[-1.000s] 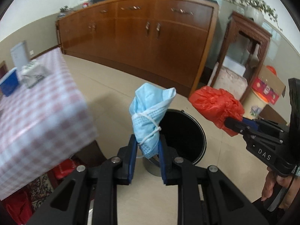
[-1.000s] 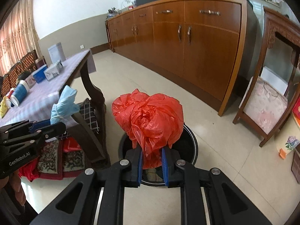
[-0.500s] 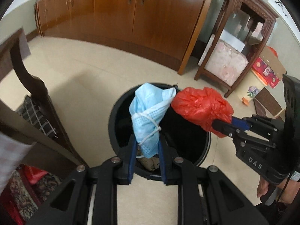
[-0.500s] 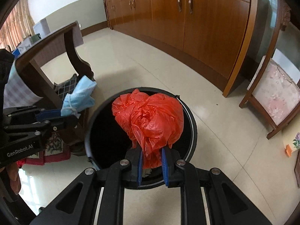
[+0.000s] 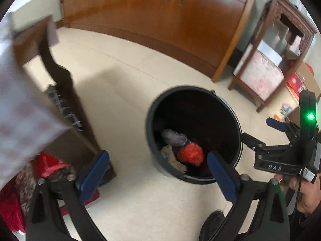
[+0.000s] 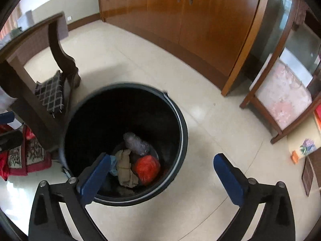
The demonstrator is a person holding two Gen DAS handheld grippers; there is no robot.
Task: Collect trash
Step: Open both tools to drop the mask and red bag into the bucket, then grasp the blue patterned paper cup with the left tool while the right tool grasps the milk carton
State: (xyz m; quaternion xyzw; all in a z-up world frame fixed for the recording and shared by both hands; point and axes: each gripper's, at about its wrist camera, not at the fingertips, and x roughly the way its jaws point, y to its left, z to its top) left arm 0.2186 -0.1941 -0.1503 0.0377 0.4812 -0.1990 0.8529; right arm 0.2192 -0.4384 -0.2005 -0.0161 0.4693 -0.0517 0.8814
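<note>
A black round trash bin [image 5: 149,120] stands on the tiled floor; it also shows in the right wrist view [image 6: 183,128]. Inside lie the crumpled red plastic bag [image 5: 190,154] [image 6: 146,167], a blue face mask edge [image 6: 114,165], a tan cloth [image 6: 125,168] and a grey wrapped lump [image 6: 136,143]. My left gripper [image 5: 158,175] is open and empty above the bin's near rim. My right gripper [image 6: 162,177] is open and empty over the bin; it also shows at the right of the left wrist view [image 5: 258,134].
A dark wooden table leg [image 6: 62,58] and a checked cloth [image 6: 51,93] stand left of the bin. A long wooden sideboard [image 6: 196,20] runs along the back. A wooden stand with a pink cushion [image 6: 282,92] is at right. Red bags [image 5: 12,210] lie under the table.
Both grippers opened and let go: the blue mask and the red bag dropped into the bin. Both grippers have tilted further down over the bin.
</note>
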